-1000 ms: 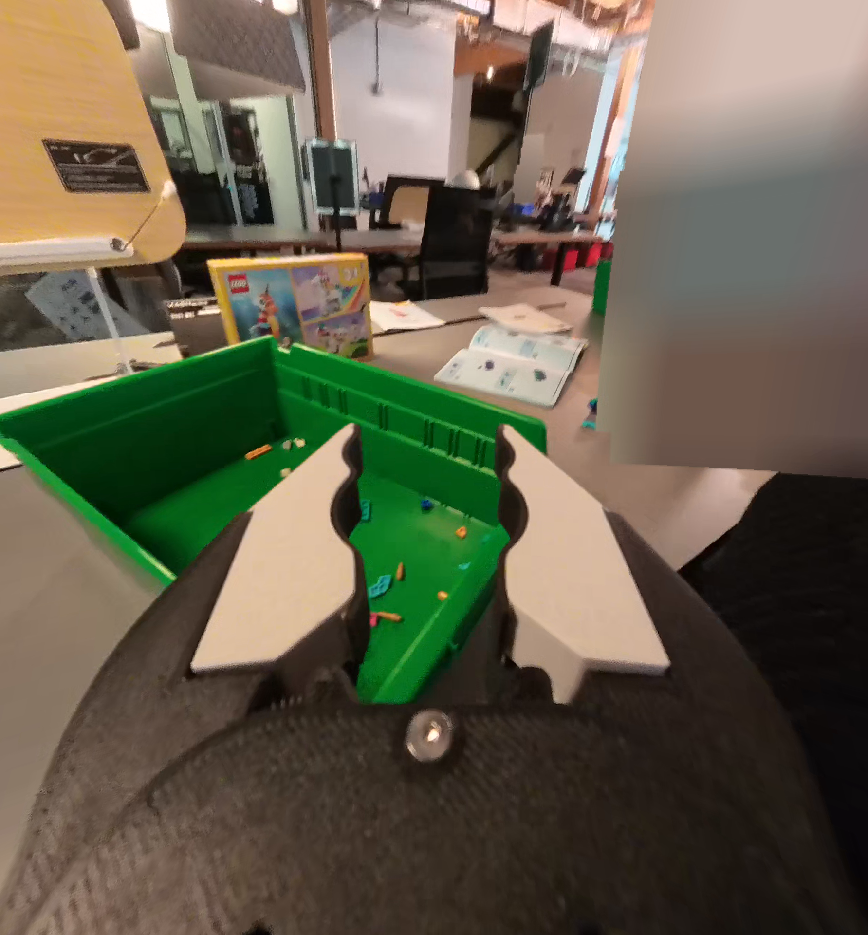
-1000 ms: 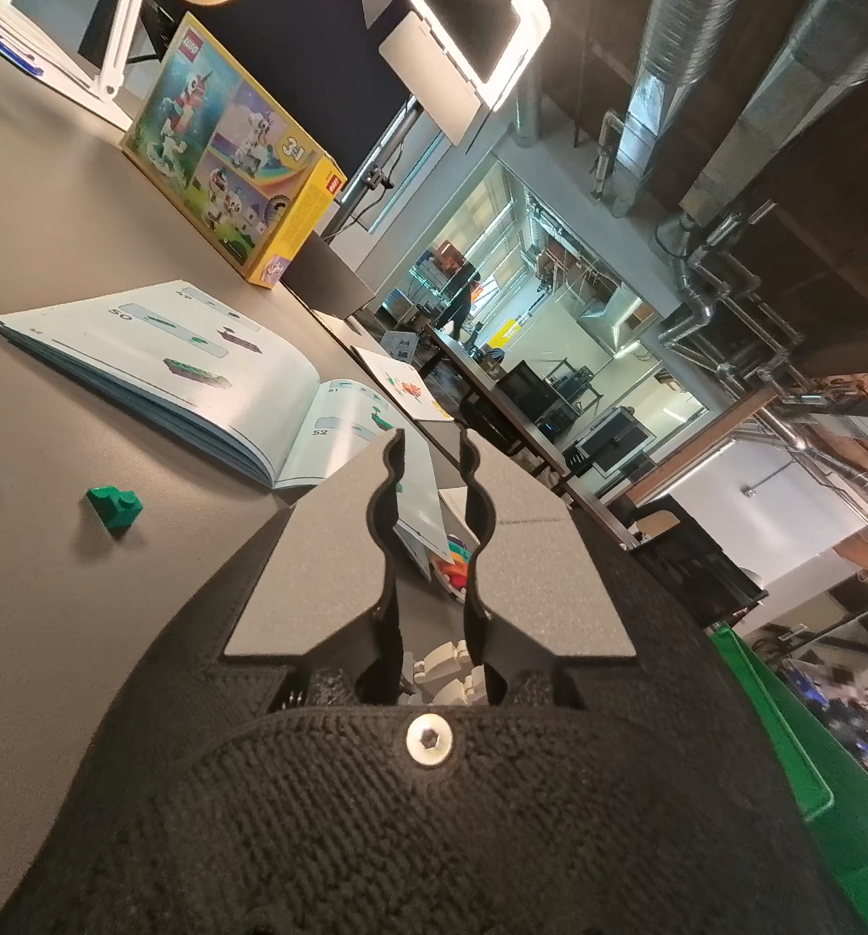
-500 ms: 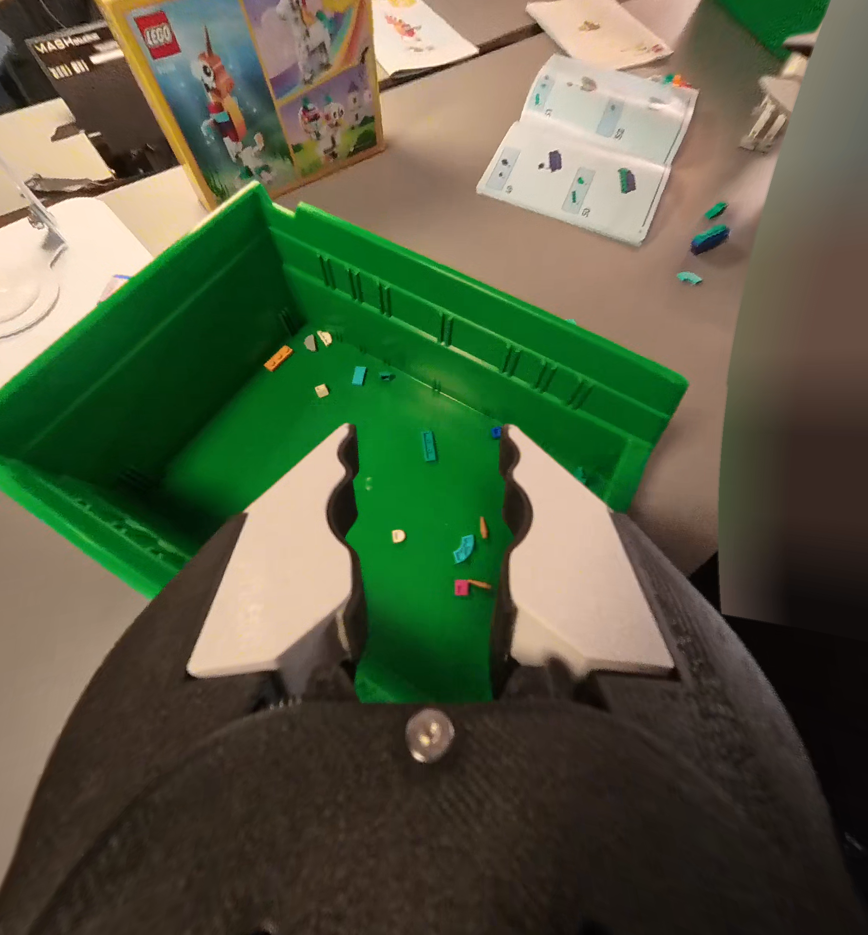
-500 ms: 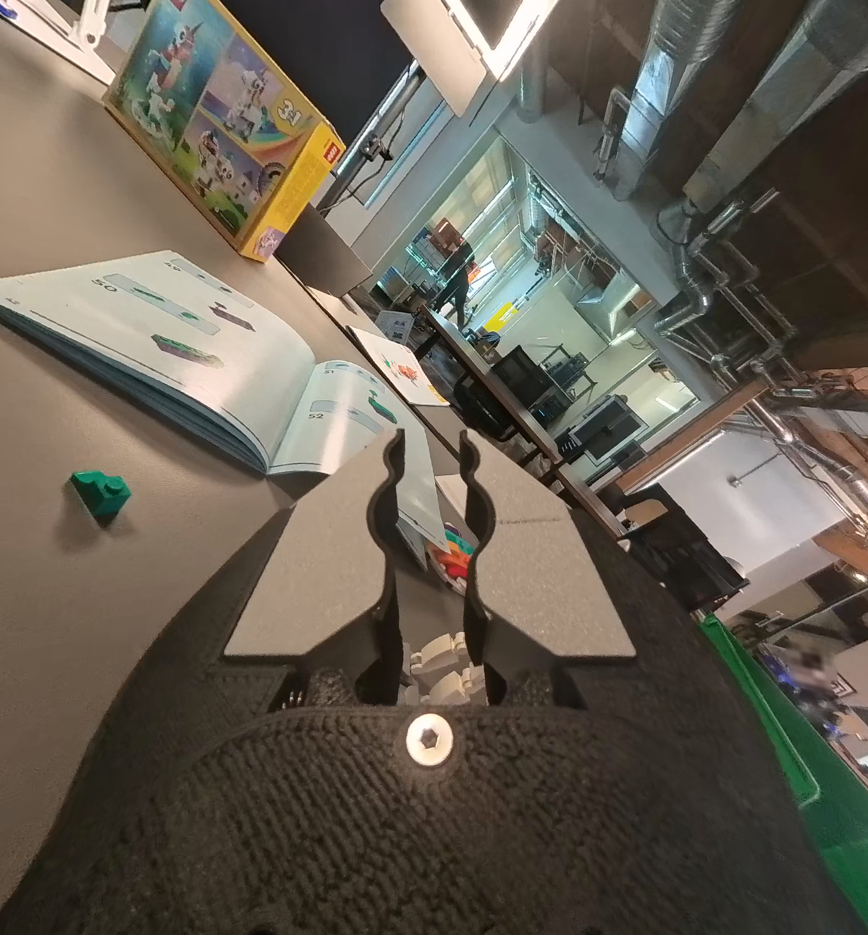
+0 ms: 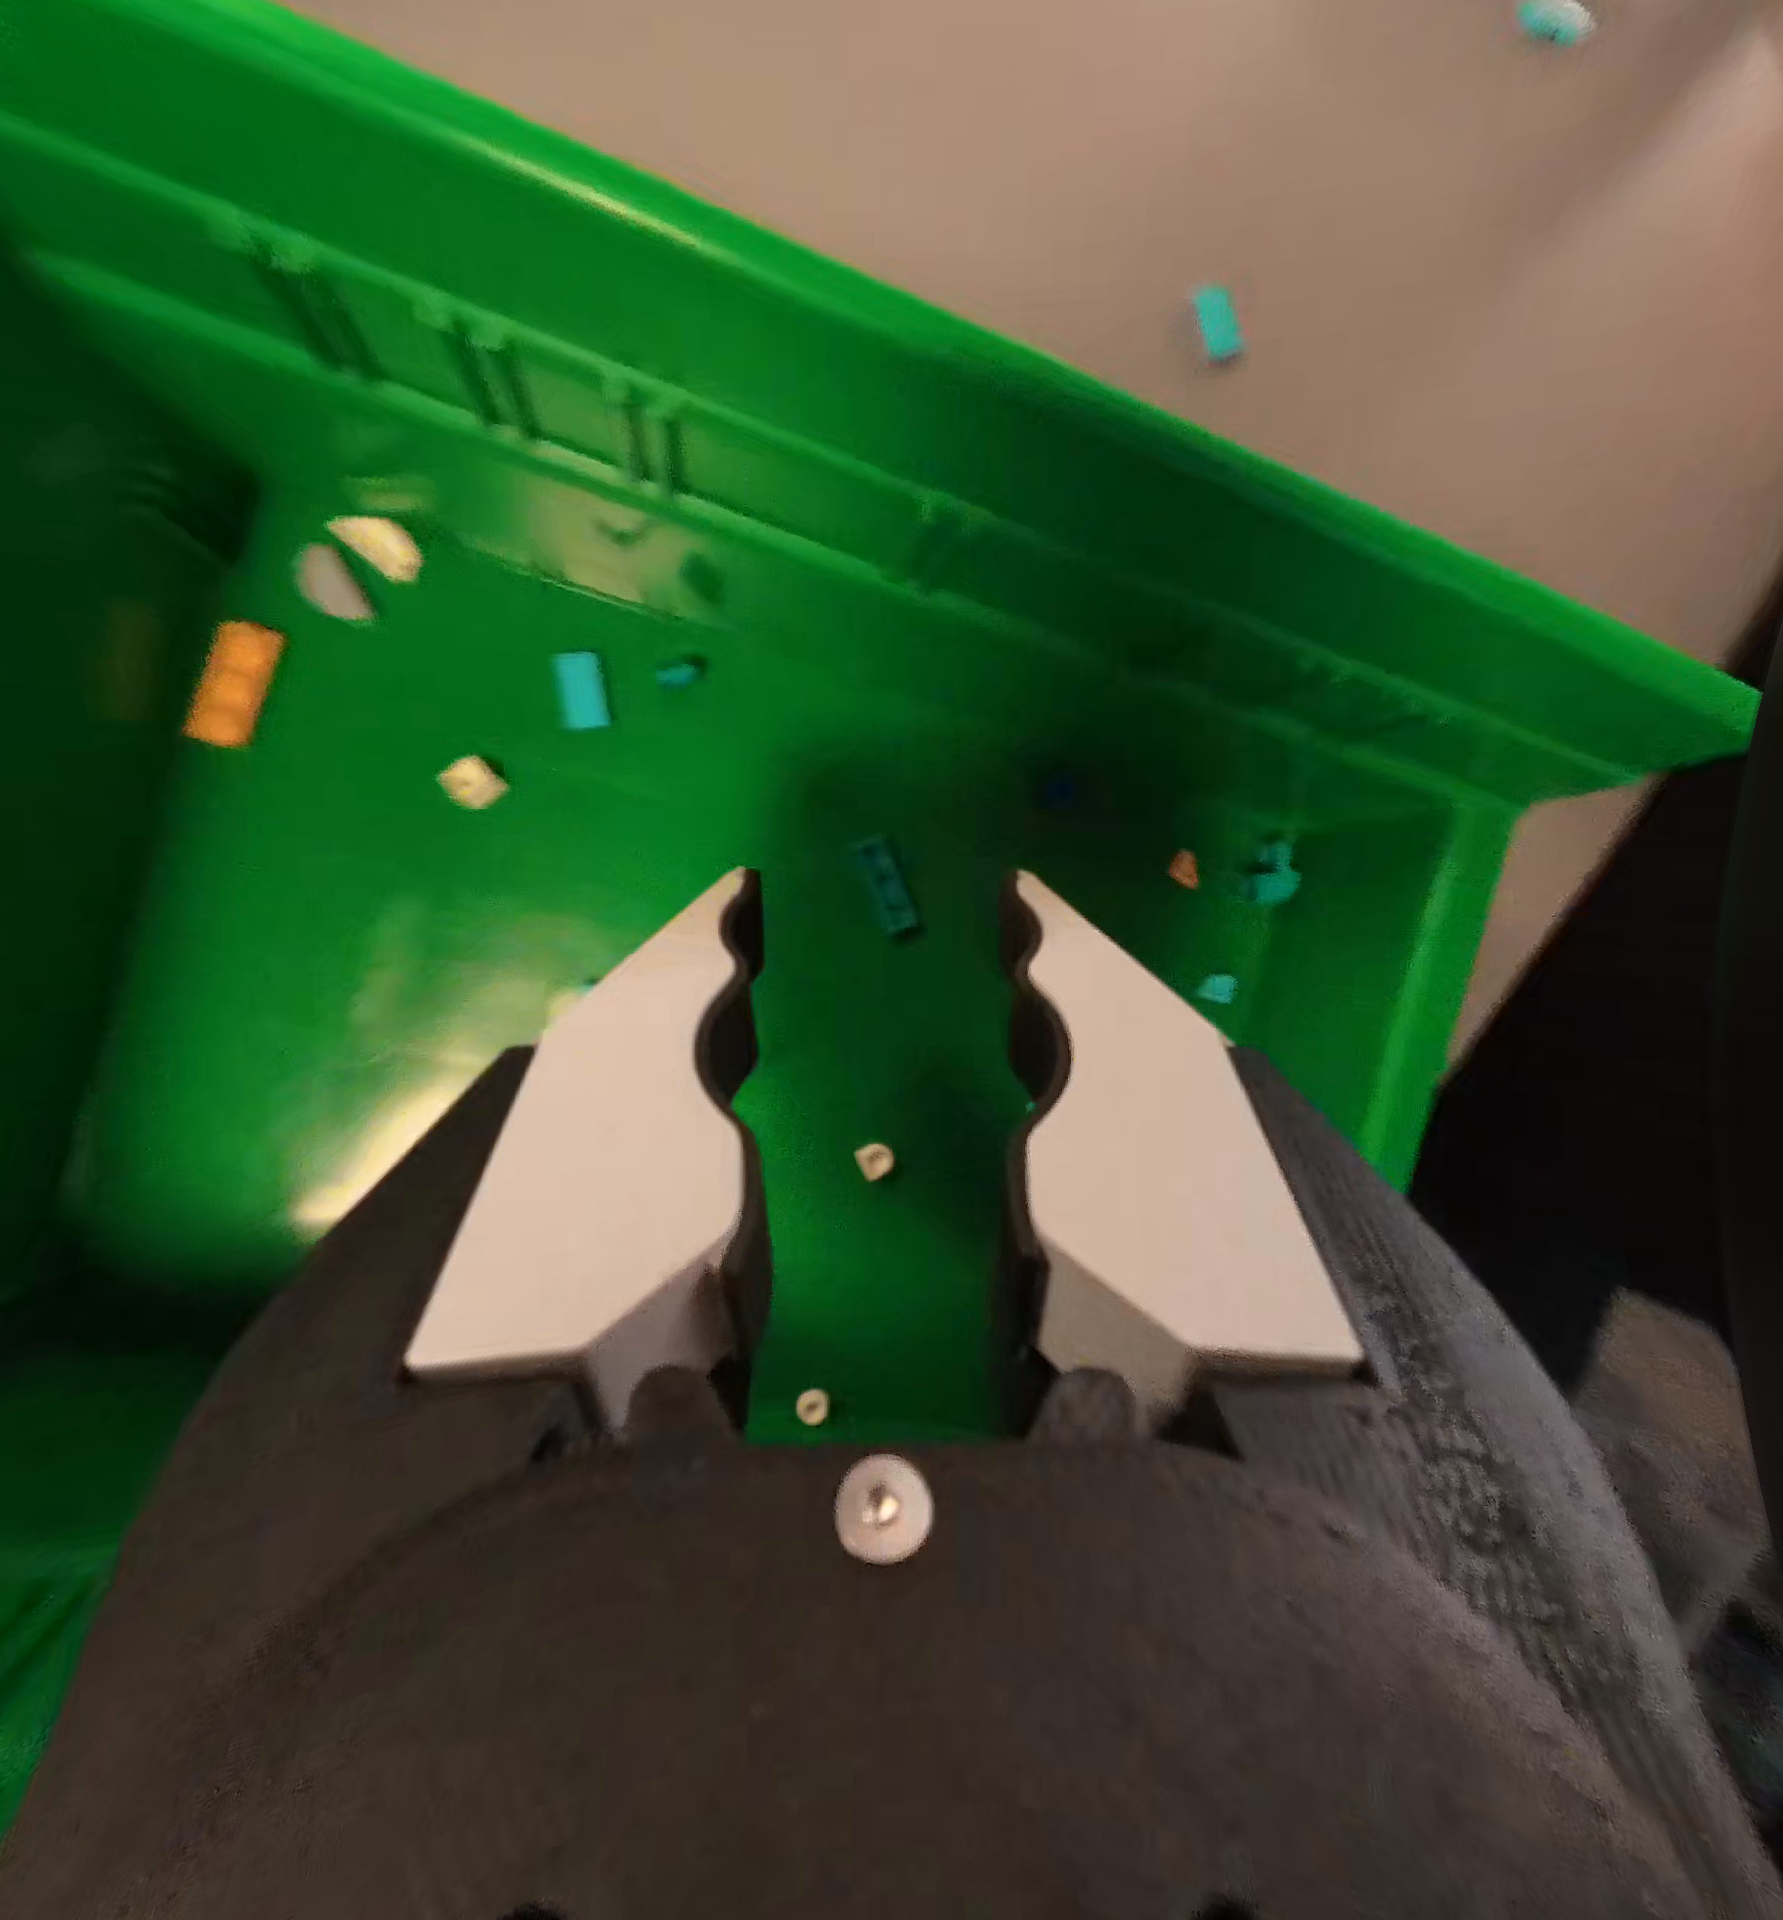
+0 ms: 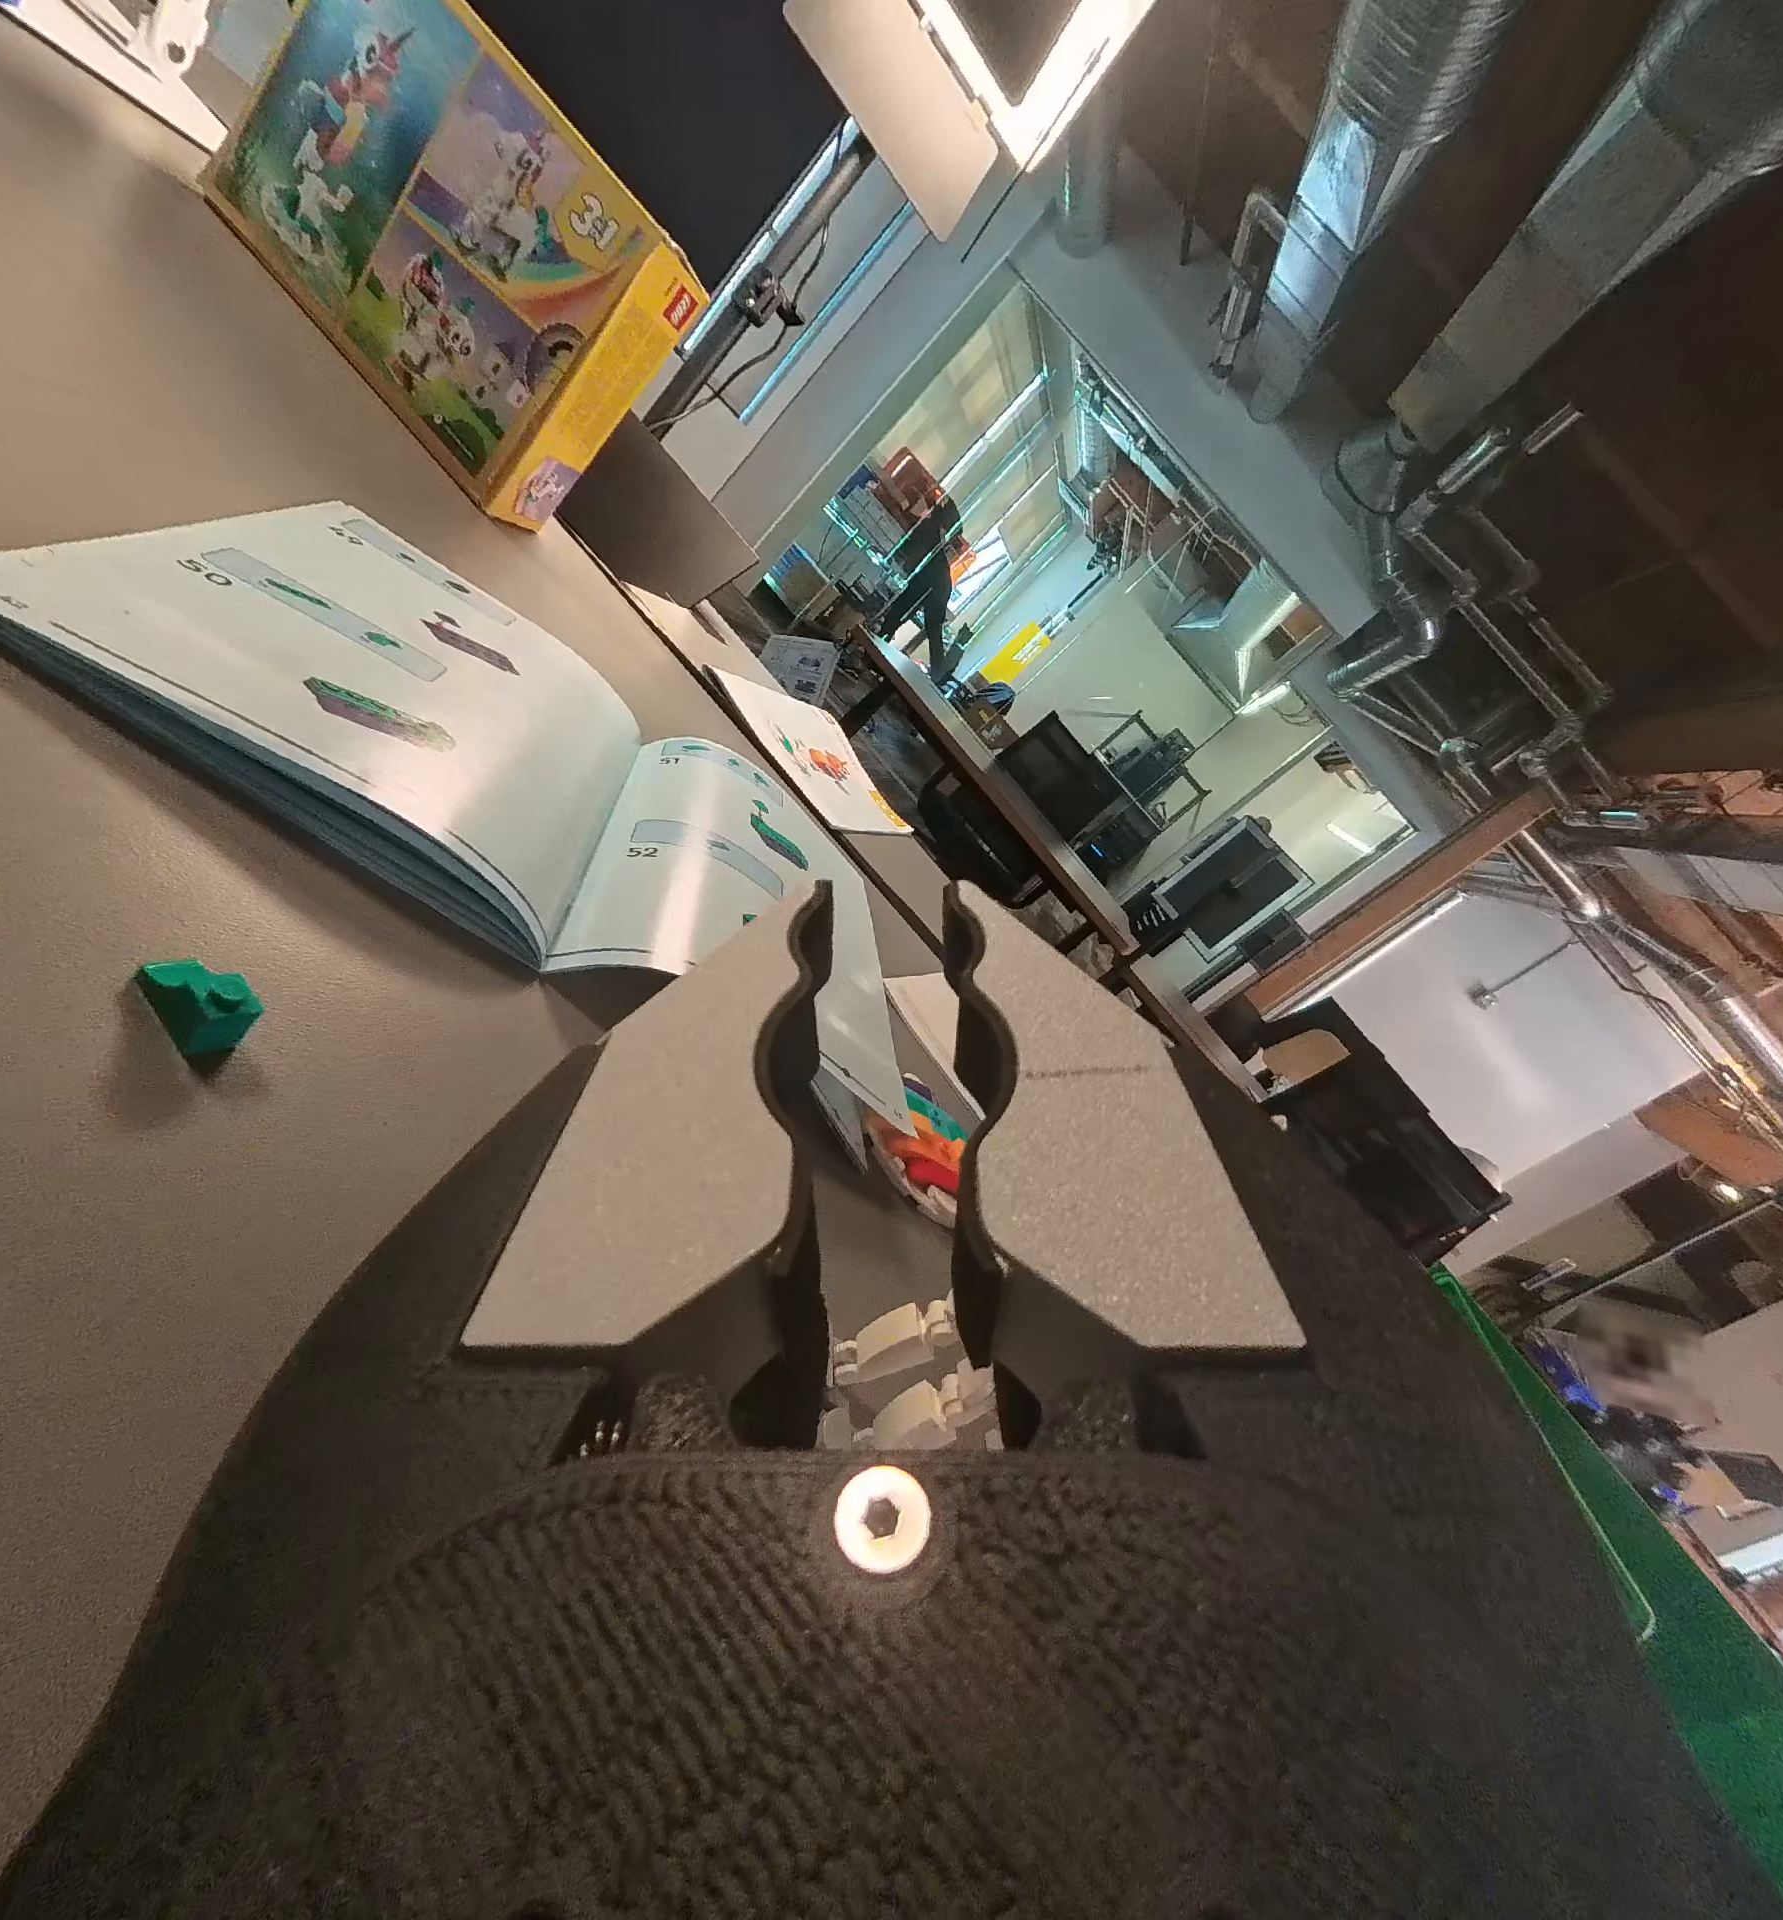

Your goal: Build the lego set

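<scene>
My left gripper (image 5: pixel 882 883) is open and empty, tilted down over the inside of a green bin (image 5: pixel 1126 499). Several small loose bricks lie on the bin floor: a teal brick (image 5: pixel 887 891) just past my fingertips, a tan piece (image 5: pixel 873 1161) between the fingers, an orange brick (image 5: pixel 234 681), and white pieces (image 5: pixel 357 561). My right gripper (image 6: pixel 887 904) stands low over the table with a narrow gap, shut on a white lego build (image 6: pixel 908 1371) deep between the fingers. The build's orange and red part (image 6: pixel 928 1153) shows farther ahead.
A green brick (image 6: pixel 203 1013) lies on the grey table left of my right gripper. An open instruction booklet (image 6: pixel 347 707) and the yellow lego box (image 6: pixel 451 239) lie beyond it. A second green bin's edge (image 6: pixel 1697 1662) is at right. Teal bricks (image 5: pixel 1217 322) lie outside the bin. Left tips to right tips: about 45 centimetres.
My left gripper has tipped down and moved closer into the green bin, staying open. My right gripper has barely shifted, still holding the white build.
</scene>
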The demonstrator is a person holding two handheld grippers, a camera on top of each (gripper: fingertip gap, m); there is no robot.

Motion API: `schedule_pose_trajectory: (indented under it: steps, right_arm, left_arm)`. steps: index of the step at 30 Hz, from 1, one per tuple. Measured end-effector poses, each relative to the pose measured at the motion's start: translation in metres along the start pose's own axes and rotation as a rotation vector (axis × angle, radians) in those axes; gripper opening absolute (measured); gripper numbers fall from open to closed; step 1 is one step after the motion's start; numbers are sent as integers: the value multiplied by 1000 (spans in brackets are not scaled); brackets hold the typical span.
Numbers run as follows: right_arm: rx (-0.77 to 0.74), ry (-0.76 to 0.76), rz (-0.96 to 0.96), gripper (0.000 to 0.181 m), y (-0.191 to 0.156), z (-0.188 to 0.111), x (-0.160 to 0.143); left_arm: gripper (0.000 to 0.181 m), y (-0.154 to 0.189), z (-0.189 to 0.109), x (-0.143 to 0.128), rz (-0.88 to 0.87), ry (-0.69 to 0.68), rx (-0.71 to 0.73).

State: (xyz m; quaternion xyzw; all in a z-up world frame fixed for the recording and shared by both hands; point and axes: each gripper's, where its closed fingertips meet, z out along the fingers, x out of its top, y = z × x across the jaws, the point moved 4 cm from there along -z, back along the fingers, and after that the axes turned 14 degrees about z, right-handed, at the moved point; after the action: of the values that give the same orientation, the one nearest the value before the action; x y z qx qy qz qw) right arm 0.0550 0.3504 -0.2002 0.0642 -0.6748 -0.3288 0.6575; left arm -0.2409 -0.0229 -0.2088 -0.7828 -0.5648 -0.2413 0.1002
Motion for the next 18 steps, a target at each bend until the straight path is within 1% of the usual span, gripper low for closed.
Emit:
schedule_pose_trajectory:
  steps: [2, 4, 5, 7, 9, 10, 13, 16, 18]
  right_arm:
    - [1, 0, 1, 19, 0, 0, 0]
    - [2, -1, 0, 19, 0, 0, 0]
    - [3, -1, -1, 19, -1, 0, 0]
    - [5, -2, -3, 19, -1, 0, 0]
    - [6, -3, -5, 19, -1, 1, 0]
    - [6, -2, -5, 19, -1, 1, 0]
    - [7, -3, -6, 19, -1, 1, 0]
    - [7, -4, -7, 19, -2, 1, -1]
    - [7, -5, -8, 19, -2, 1, -1]
  left_arm:
    - [45, 12, 8, 1, 38, -17, -109]
    - [42, 22, 12, -1, 91, -52, -159]
    - [39, 23, 15, -5, 117, -85, -144]
    - [36, 19, 18, -14, 158, -157, -59]
    - [37, 19, 18, -20, 172, -175, -40]
    - [39, 22, 18, -20, 167, -157, -65]
    - [40, 42, 16, -11, 199, -37, -204]
    - [33, 65, 20, -3, 328, 29, -315]
    - [30, 76, 26, -2, 435, 24, -342]
